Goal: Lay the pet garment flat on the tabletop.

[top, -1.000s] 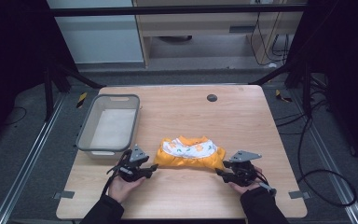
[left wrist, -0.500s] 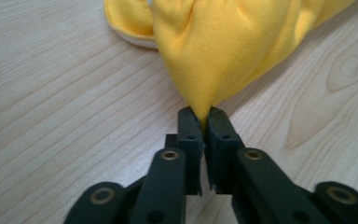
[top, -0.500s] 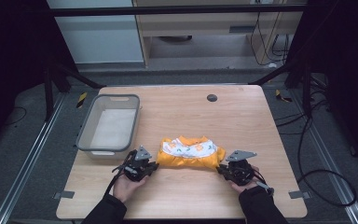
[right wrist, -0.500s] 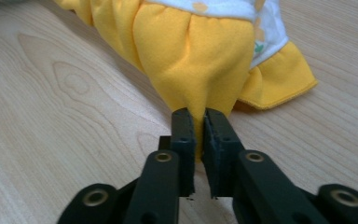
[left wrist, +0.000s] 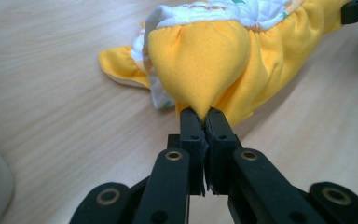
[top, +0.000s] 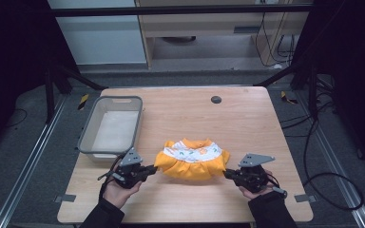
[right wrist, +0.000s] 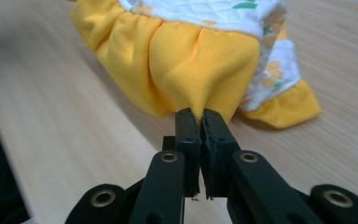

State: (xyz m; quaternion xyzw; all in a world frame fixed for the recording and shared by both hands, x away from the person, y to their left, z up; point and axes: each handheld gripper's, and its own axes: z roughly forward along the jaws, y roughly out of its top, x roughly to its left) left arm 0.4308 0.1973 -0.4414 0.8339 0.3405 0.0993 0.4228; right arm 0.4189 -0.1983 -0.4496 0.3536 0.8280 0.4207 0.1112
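Note:
An orange cloth with a white, flower-printed quilted lining [top: 191, 158] lies bunched near the table's front edge. My left gripper [top: 153, 169] is shut on its left end; in the left gripper view the orange fabric [left wrist: 200, 65] is pinched to a point between the jaws of that gripper [left wrist: 204, 117]. My right gripper [top: 227, 174] is shut on the cloth's right end, and in the right gripper view the gathered orange fabric [right wrist: 186, 60] runs down into the jaws of this gripper [right wrist: 200, 116]. The cloth sags between the two hands.
A grey rectangular bin [top: 111, 126] stands at the table's left, just behind my left hand. A small dark round hole [top: 216, 99] sits near the table's far edge. Bare wooden tabletop [top: 209, 118] stretches behind the cloth.
Both grippers have moved closer together while holding the cloth's ends. The cloth has gone from a stretched strip to a rounder, bunched heap.

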